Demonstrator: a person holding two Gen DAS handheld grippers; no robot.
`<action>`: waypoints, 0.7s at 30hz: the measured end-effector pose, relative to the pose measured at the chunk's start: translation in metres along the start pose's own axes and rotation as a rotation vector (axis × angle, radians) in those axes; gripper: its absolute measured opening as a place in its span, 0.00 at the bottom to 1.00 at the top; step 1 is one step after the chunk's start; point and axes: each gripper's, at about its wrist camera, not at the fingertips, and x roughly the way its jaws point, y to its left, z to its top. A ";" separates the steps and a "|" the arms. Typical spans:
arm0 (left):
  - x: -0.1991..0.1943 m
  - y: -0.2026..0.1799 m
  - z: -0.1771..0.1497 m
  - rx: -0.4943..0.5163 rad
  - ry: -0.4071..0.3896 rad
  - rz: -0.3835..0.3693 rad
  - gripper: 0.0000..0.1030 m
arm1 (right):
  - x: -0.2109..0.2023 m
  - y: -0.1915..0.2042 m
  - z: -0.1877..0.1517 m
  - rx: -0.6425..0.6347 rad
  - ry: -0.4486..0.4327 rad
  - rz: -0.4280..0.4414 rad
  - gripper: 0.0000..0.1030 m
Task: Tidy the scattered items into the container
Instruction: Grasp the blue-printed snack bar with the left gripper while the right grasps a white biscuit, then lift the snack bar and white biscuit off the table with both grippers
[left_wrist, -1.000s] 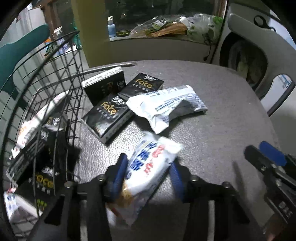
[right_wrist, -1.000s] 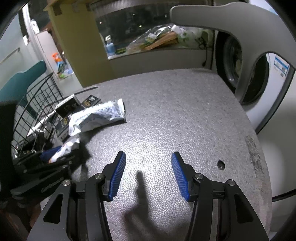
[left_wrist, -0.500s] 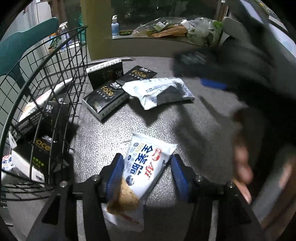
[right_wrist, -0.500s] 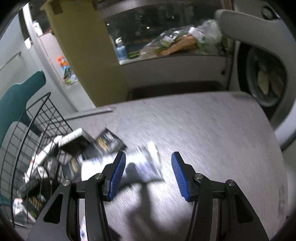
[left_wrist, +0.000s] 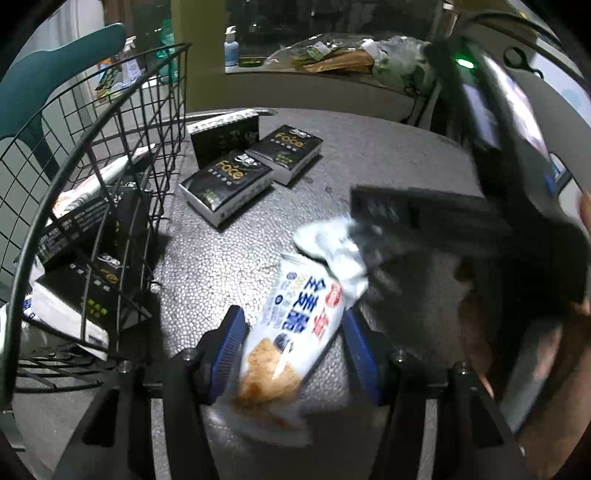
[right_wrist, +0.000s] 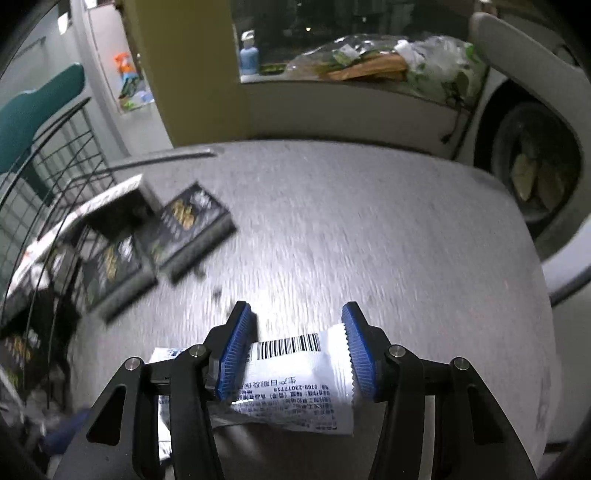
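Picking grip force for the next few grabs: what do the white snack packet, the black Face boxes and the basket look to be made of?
White snack packet: thin glossy plastic film, judging by its crinkles and shine. Black Face boxes: probably printed cardboard, with crisp edges and a slight sheen. Basket: thin dark wire grid, likely coated metal.

My table has a grey, pebbled top. In my left wrist view three black boxes lie on it at upper centre, close together, just right of the wire basket at the left of the frame. A white snack packet lies at lower centre, and a second white packet sits on the top at the bottom of my right wrist view.
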 end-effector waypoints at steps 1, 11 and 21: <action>0.001 -0.001 -0.002 0.003 0.004 0.001 0.61 | -0.005 -0.002 -0.008 0.001 0.001 -0.006 0.50; -0.007 -0.004 -0.024 0.042 0.019 0.018 0.63 | -0.051 -0.030 -0.072 0.104 -0.017 0.006 0.50; -0.017 0.001 -0.043 0.057 0.032 0.004 0.63 | -0.077 -0.024 -0.101 0.089 -0.012 0.075 0.50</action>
